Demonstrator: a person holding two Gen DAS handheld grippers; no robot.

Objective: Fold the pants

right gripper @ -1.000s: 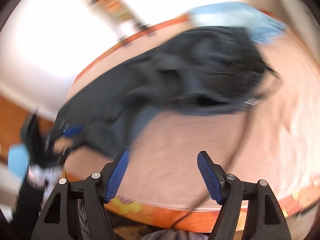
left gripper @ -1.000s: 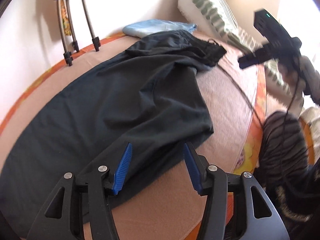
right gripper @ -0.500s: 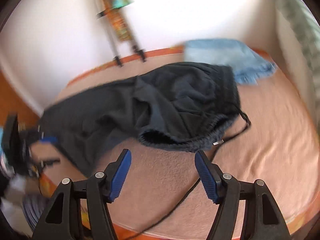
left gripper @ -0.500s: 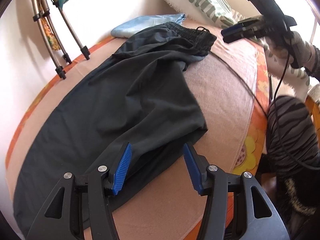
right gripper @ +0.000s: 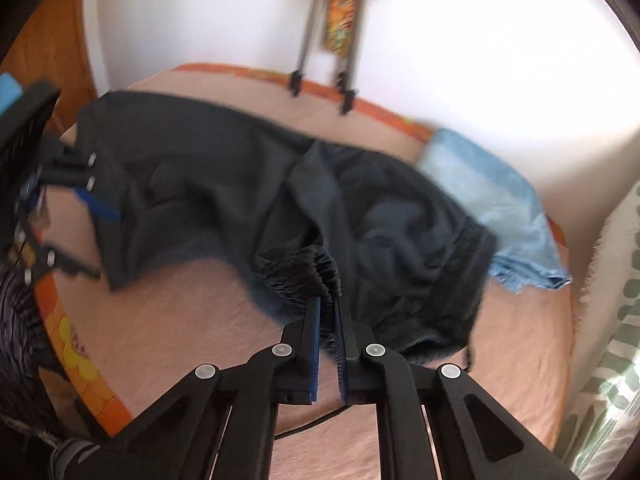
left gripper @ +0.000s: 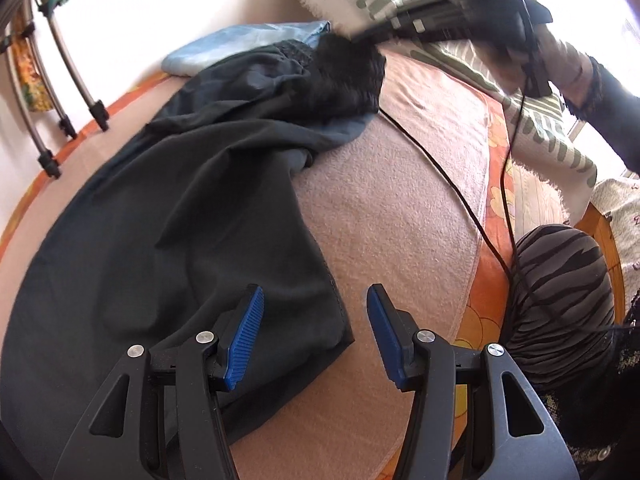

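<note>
- The right gripper (right gripper: pixel 328 316) has just been closing; its jaws are now clenched on the gathered waistband (right gripper: pixel 304 276) of the dark pants (right gripper: pixel 208 196).
- The left gripper (left gripper: pixel 316 340) hangs released over the near leg hem (left gripper: pixel 320 320), jaws apart and not pressing on cloth.
- The pants lie lengthwise along the bed (left gripper: pixel 400 200), waistband at the right gripper's end, hems at the left's.
- A blue cloth (right gripper: pixel 500 208) lies just beyond the waistband.
- Judged next: the left jaws must drop onto the hem directly below.

No readable text, label, brand, number or sign shows in either view.
</note>
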